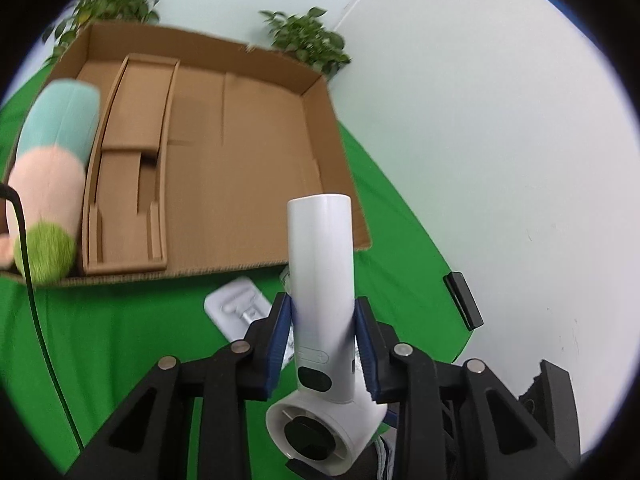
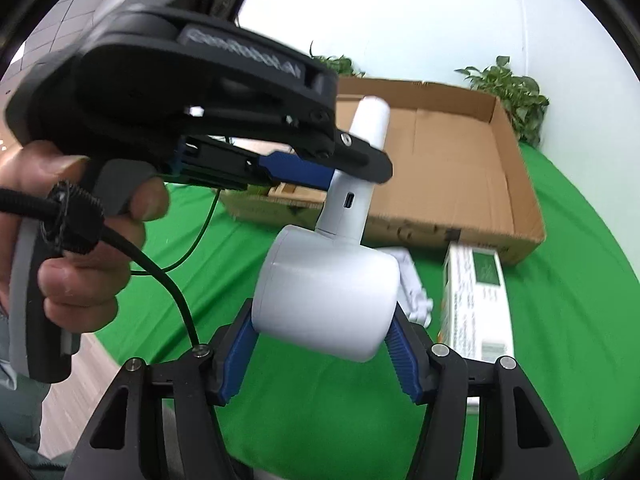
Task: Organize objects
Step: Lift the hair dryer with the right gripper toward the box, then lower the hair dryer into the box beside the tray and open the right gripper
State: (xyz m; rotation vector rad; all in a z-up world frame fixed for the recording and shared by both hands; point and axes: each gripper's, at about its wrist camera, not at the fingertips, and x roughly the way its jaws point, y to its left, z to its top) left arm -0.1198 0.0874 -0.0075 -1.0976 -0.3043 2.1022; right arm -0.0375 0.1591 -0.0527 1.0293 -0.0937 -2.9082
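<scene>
Above the green counter (image 1: 132,320), both my claws have the white handheld fan (image 1: 322,280) off the cloth. My left claw (image 1: 324,316) is clenched on its handle, blue pads pressed flat against either side; my right claw (image 2: 324,320) grasps the round head (image 2: 326,296) between its own blue pads. The fan is smooth, matte white: a straight cylindrical handle with a flat end, a dark oval window and a faint plus-minus key low on the front, a small charging slot on the side, and a drum-shaped head whose open face shows a dark hub (the blades are too blurred for me to count). From the right wrist I see a hand (image 2: 80,240) wrapped around the left claw's grip, with a black cable trailing off it.

Just beyond the handle's tip lies the open cardboard box (image 1: 320,120), shallow, with low walls on all sides. Its right part is a broad bare floor; a cardboard insert (image 1: 128,168) forms narrow channels on the left, and a plush toy (image 1: 48,168) in teal, pink and green lies along the left wall. Near the box's front edge, on the cloth, sit a white moulded tray (image 1: 236,304) and a printed carton (image 2: 476,304). A small black block (image 1: 464,300) lies at the counter's right edge, where the cloth meets the white wall (image 1: 500,140). Two leafy plants (image 1: 308,38) stand behind the box's far wall.
</scene>
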